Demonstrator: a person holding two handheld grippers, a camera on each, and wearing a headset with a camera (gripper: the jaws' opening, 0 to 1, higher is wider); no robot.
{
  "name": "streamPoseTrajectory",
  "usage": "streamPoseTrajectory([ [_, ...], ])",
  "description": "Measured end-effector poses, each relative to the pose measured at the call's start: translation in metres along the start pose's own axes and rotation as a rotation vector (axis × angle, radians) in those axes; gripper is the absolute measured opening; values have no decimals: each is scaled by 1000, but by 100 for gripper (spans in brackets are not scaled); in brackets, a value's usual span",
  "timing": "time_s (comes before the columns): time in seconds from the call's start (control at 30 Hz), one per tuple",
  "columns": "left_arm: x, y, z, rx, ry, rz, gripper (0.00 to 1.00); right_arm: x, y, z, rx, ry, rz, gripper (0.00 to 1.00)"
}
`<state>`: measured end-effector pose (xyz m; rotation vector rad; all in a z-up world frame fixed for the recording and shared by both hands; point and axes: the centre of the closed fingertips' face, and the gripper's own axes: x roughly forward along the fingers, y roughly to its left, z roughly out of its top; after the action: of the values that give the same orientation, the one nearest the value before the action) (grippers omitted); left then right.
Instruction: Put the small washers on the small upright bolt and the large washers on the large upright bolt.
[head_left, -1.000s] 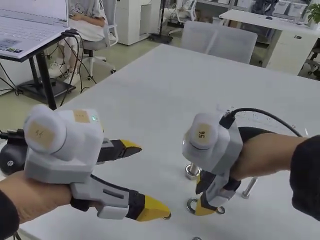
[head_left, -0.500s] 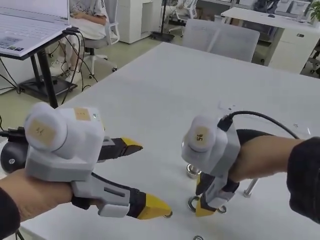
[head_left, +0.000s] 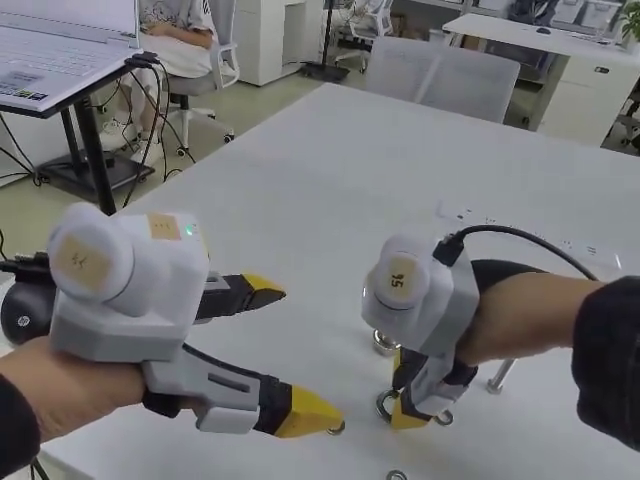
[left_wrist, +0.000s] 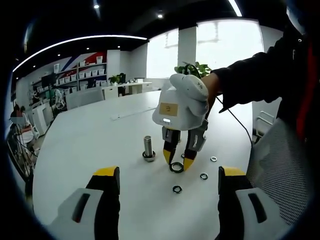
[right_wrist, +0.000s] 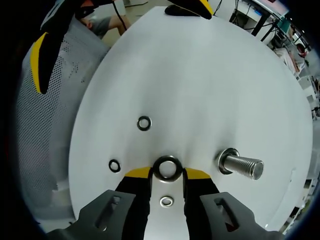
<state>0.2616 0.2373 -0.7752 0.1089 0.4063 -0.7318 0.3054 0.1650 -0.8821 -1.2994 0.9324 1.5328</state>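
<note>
Right gripper (left_wrist: 178, 159) points down at the white surface (head_left: 330, 180). Its jaws are narrowed around a large washer (right_wrist: 166, 168), which lies flat on the surface with one yellow tip against each side. Contact looks made. The large bolt (right_wrist: 240, 165) stands upright just beside this washer, with a washer already at its base. Three loose washers lie near: one (right_wrist: 144, 123) beyond the jaws, one (right_wrist: 114, 165) off to the side, and one (right_wrist: 166, 201) under the gripper body between the jaws.

Left gripper (head_left: 290, 352) is held off to the side, well apart from the bolt, aimed at the right gripper. Its jaws are wide open with nothing between them.

In the head view a thinner bolt (head_left: 498, 376) shows beside the right forearm; can't tell if it's upright.
</note>
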Motion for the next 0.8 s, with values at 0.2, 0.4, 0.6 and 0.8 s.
streamPoseTrajectory([
  [0.2, 0, 0, 0, 1, 3, -2, 80, 0, 0, 0, 11, -7, -4, 25],
  [0.4, 1, -1, -1, 0, 5, -4, 80, -1, 0, -1, 16, -5, -2, 24],
  [0.6, 1, -1, -2, -1, 8, -5, 80, -4, -2, -3, 27, -10, 0, 24],
  [0.8, 2, -1, -3, 0, 13, -9, 80, -8, -4, -4, 42, -16, -1, 24],
])
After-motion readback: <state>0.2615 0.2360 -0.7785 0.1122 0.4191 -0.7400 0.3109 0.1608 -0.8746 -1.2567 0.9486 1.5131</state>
